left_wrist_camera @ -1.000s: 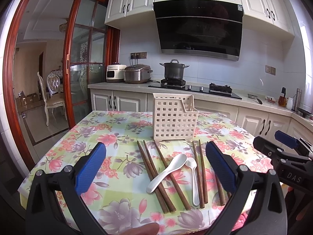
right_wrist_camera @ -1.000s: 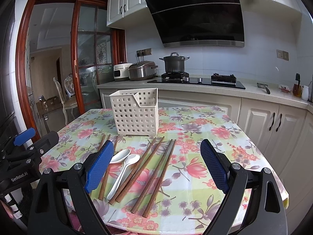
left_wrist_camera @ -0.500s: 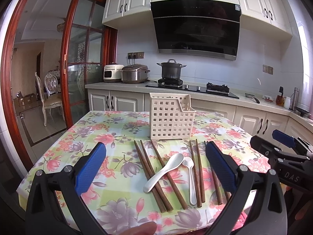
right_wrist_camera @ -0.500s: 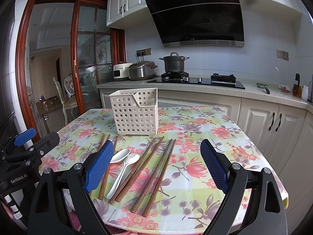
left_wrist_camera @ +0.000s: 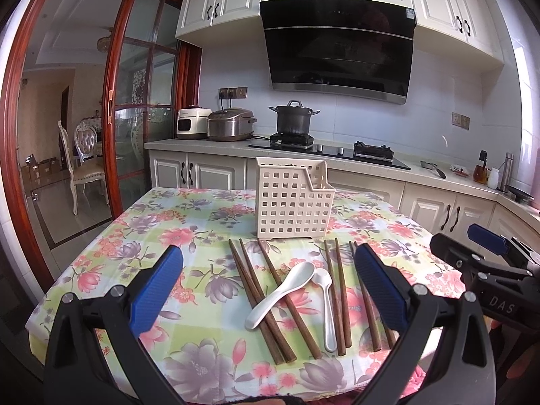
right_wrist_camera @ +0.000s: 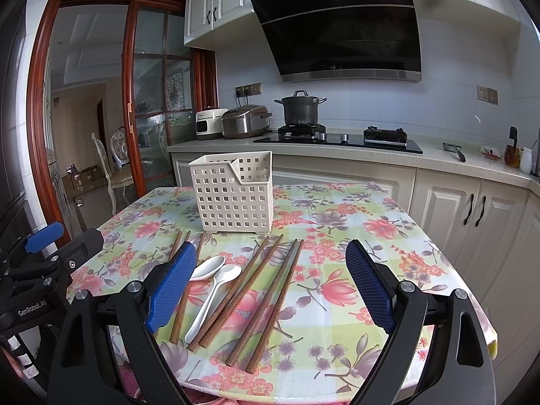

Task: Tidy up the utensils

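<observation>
The floral table lies bare left of the basket, giving open passage. In front of the basket, chopsticks and two white spoons crowd the surface; its top is unobstructed.

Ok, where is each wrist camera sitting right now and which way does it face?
Left wrist: behind the open left gripper, above the table's near edge, facing the basket and stove; the right gripper shows at right.
Right wrist: behind the open right gripper, further right, same heading; the left gripper shows at left.
Shared: basket, spoons, chopsticks, floral tablecloth.
</observation>
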`<state>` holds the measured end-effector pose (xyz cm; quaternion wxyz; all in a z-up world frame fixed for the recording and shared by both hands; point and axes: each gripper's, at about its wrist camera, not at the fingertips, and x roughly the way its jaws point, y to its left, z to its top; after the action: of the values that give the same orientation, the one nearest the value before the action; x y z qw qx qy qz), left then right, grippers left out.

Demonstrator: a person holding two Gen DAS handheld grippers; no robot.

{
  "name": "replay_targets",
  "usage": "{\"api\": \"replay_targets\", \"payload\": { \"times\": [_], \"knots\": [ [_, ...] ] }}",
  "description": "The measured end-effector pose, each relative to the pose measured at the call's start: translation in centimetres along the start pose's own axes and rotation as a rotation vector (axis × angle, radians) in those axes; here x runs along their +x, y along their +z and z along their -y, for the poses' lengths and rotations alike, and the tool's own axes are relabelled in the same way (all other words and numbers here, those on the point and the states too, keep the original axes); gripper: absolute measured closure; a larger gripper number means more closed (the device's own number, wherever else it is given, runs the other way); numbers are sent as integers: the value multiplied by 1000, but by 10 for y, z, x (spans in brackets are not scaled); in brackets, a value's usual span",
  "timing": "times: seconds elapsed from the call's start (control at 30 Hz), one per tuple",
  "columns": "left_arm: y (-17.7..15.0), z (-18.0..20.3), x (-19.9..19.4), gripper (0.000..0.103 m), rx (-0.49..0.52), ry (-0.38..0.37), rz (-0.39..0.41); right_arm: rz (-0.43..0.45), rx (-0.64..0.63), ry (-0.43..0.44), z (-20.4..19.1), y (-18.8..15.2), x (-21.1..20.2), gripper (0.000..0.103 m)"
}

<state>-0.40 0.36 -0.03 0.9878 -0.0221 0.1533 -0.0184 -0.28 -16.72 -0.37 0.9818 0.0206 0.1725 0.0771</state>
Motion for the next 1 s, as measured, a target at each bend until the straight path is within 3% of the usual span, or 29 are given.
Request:
{"api": "replay_targets", "payload": {
  "times": [0.6,0.83,1.0],
  "knots": [
    [-5,-6,12,5,-18,-3,-39,-29,15,1,3,-2,2,18],
    [-7,-11,24,5,-40,-9,-83,-72,51,0,16,2,18,18],
    [-5,-16,38,5,-52,1,-129,-151,91,-8,33,0,41,18]
  ]
}}
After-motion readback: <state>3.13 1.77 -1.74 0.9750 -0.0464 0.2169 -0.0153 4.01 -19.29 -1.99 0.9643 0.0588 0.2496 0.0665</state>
